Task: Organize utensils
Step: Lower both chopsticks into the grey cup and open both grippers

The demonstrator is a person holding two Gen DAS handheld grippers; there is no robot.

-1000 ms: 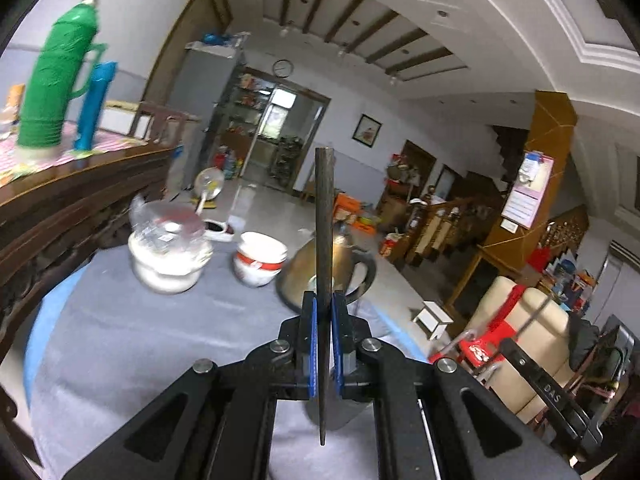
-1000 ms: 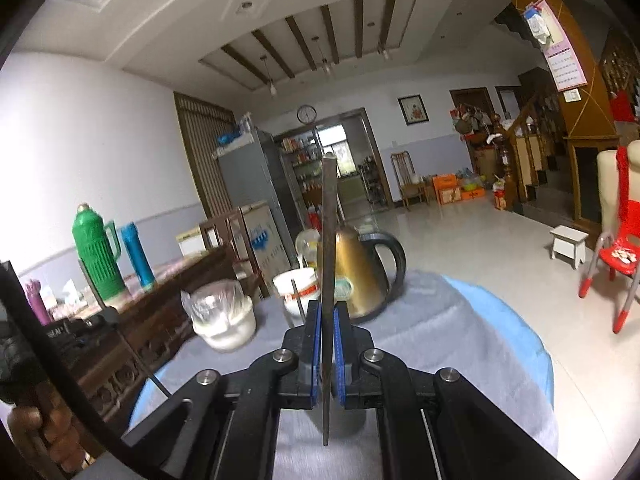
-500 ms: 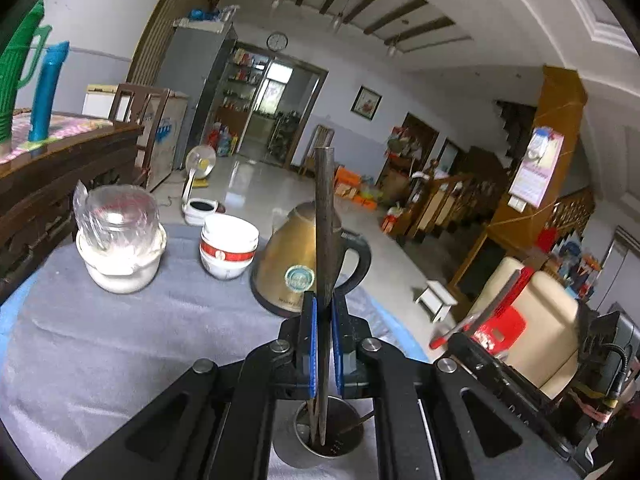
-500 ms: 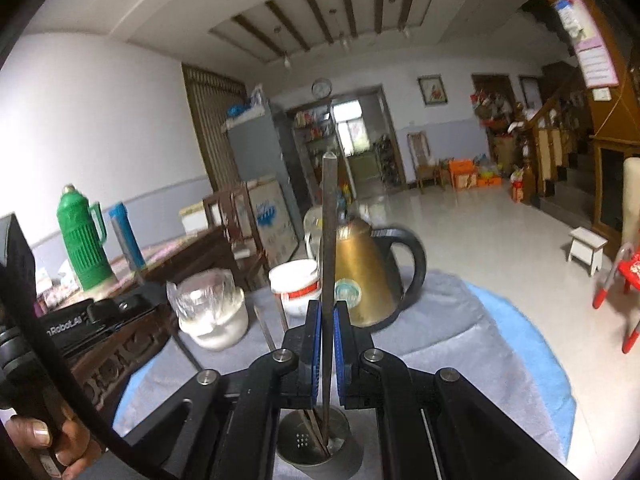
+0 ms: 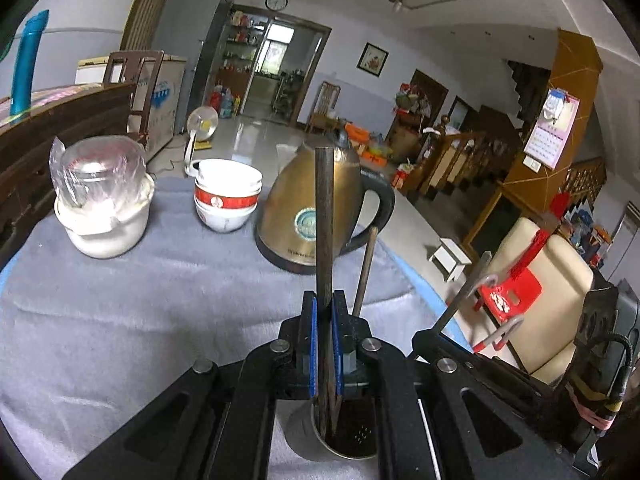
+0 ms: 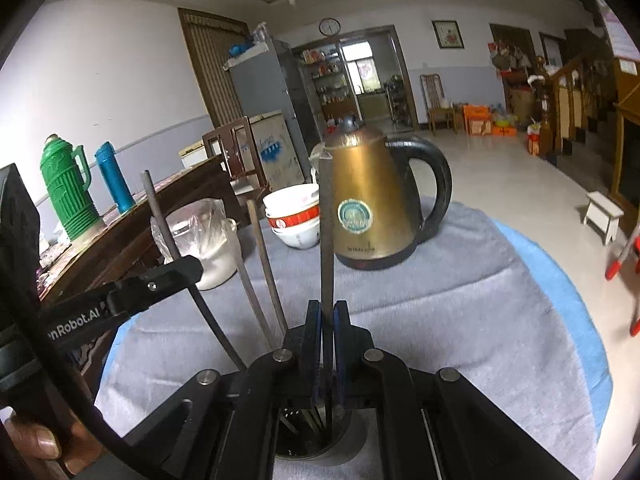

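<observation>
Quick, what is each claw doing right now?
Left claw: shut on a dark wooden chopstick.
Right claw: shut on another dark chopstick.

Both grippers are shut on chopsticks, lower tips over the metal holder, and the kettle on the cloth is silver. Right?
One thing is wrong: the kettle is gold-bronze with a black handle, not silver; the right wrist view shows it plainly. The rest holds: left gripper and right gripper each clamp a chopstick with its lower tip at the metal holder.
</observation>
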